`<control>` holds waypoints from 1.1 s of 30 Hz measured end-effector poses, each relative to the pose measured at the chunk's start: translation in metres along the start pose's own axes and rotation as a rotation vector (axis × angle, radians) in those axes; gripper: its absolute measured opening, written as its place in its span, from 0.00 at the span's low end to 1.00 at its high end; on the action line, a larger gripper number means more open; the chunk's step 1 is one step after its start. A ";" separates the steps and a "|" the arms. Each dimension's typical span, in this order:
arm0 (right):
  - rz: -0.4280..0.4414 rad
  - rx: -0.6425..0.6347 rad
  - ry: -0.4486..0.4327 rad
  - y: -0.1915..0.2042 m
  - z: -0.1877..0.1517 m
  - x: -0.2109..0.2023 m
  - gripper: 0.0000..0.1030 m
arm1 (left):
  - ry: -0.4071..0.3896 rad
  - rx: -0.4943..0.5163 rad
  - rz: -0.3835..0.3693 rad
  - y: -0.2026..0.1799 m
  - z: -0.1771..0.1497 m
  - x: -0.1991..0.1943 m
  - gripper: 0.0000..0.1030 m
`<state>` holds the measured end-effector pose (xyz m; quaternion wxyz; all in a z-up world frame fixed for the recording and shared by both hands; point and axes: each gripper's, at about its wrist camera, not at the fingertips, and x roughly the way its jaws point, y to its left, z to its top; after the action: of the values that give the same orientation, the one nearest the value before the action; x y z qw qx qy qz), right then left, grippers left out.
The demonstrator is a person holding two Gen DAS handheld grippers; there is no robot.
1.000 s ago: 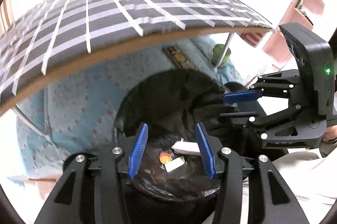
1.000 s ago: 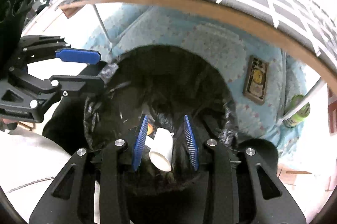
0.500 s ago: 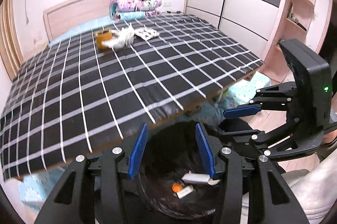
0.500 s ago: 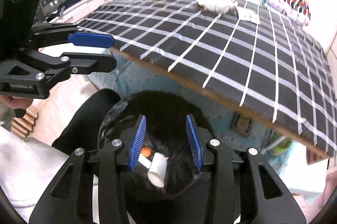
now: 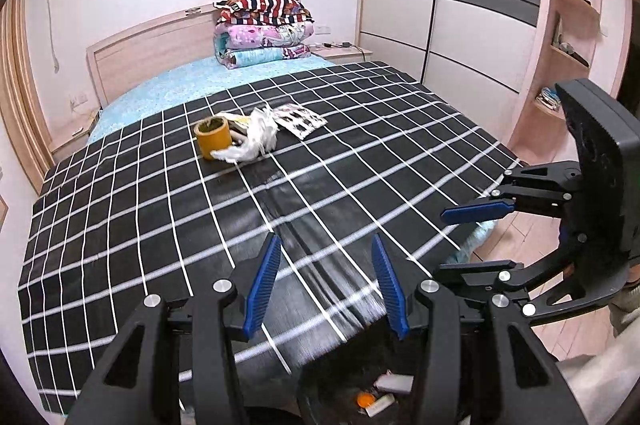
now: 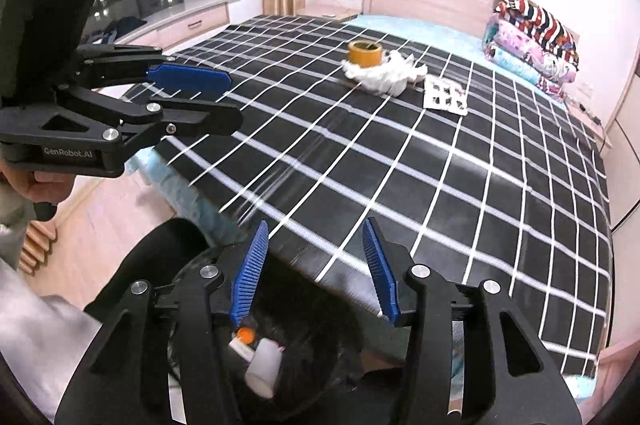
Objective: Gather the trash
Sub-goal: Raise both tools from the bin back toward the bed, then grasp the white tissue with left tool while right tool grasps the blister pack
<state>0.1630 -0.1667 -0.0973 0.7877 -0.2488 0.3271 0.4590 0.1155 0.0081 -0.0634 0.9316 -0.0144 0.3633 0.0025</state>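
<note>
A crumpled white plastic bag (image 5: 256,141), a yellow tape roll (image 5: 213,137) and a blister pack (image 5: 298,120) are seen on the checked bed (image 5: 140,217), while the left gripper (image 5: 326,275) is held spread and empty, the right gripper (image 6: 316,271) opening, nothing between its pads

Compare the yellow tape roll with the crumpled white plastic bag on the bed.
The tape roll is a stiff yellow ring standing on its flat side; the plastic bag is white, limp and crumpled. The roll holds a neat round shape; the bag sprawls wider and irregular. Both rest side by side, touching, on the black checked cover.
</note>
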 end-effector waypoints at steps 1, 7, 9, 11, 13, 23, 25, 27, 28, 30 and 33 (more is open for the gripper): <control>-0.006 0.003 -0.007 -0.004 0.004 0.001 0.50 | -0.001 -0.006 0.006 0.003 0.005 0.004 0.44; -0.031 0.024 -0.024 -0.028 0.026 0.015 0.54 | -0.010 -0.014 0.003 0.016 0.028 0.024 0.44; -0.041 0.028 -0.029 -0.035 0.033 0.020 0.55 | -0.009 -0.012 0.005 0.020 0.036 0.032 0.44; -0.051 0.035 -0.033 -0.043 0.040 0.025 0.56 | -0.008 -0.015 0.009 0.024 0.043 0.039 0.44; -0.067 0.043 -0.038 -0.050 0.047 0.030 0.57 | -0.005 -0.015 0.019 0.029 0.049 0.047 0.44; -0.120 0.092 -0.045 -0.083 0.074 0.059 0.65 | 0.018 -0.039 0.032 0.055 0.072 0.095 0.44; -0.125 0.101 -0.044 -0.092 0.080 0.066 0.65 | 0.026 -0.048 0.035 0.061 0.076 0.105 0.44; -0.135 0.112 -0.036 -0.100 0.085 0.075 0.68 | 0.032 -0.054 0.036 0.065 0.079 0.113 0.44; -0.138 0.120 -0.033 -0.106 0.087 0.081 0.69 | 0.038 -0.058 0.036 0.067 0.081 0.119 0.44; -0.140 0.138 -0.024 -0.114 0.091 0.091 0.70 | 0.047 -0.064 0.037 0.071 0.083 0.128 0.44; -0.156 0.144 -0.007 -0.123 0.096 0.106 0.71 | 0.065 -0.075 0.049 0.077 0.088 0.144 0.44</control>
<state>0.3380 -0.0961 -0.1013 0.8380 -0.2147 0.3359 0.3726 0.2795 0.0871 -0.0984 0.9178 -0.0403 0.3931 0.0385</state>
